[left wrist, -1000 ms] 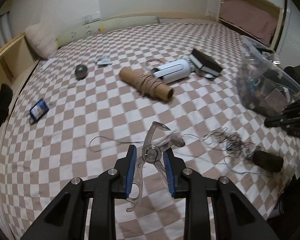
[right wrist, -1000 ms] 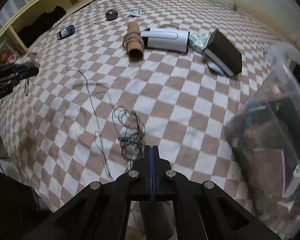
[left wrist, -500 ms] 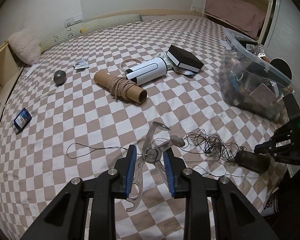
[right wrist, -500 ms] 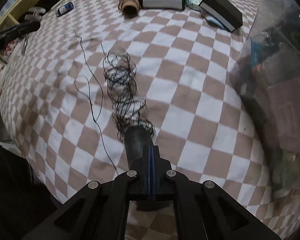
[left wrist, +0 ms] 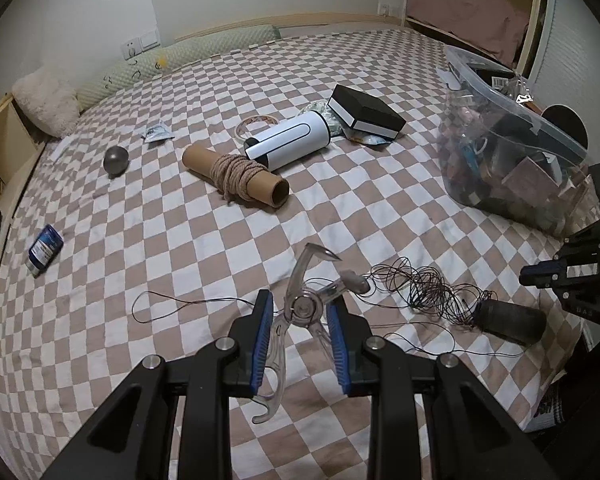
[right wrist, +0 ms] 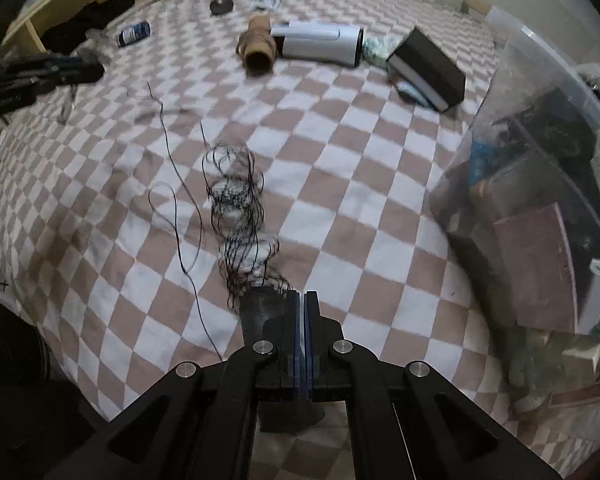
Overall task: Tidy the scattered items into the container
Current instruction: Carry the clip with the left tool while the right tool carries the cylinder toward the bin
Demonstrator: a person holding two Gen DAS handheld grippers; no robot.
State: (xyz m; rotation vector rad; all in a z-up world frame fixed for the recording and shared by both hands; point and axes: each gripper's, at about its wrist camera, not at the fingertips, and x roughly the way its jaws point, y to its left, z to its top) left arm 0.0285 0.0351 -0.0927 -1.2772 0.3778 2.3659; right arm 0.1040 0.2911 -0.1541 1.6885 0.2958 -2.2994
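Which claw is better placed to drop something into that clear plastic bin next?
Probably the right claw: the clear plastic bin sits close on its side. The left claw, gripping the clear plastic pliers-like tool, is farther away.

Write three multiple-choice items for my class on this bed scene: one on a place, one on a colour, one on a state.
1. Where does the rope sit?
A. in the bin
B. wound round the tube
C. on the pillow

2. What colour is the ball?
A. red
B. yellow
C. grey

3. How are the left tongs?
A. shut on a clear tool
B. wide open and bare
C. shut on the box

Answers:
1 B, the rope wraps the middle of the tube.
2 C, the ball looks dull grey on the bedcover.
3 A, the blue pads press each side of the tool.
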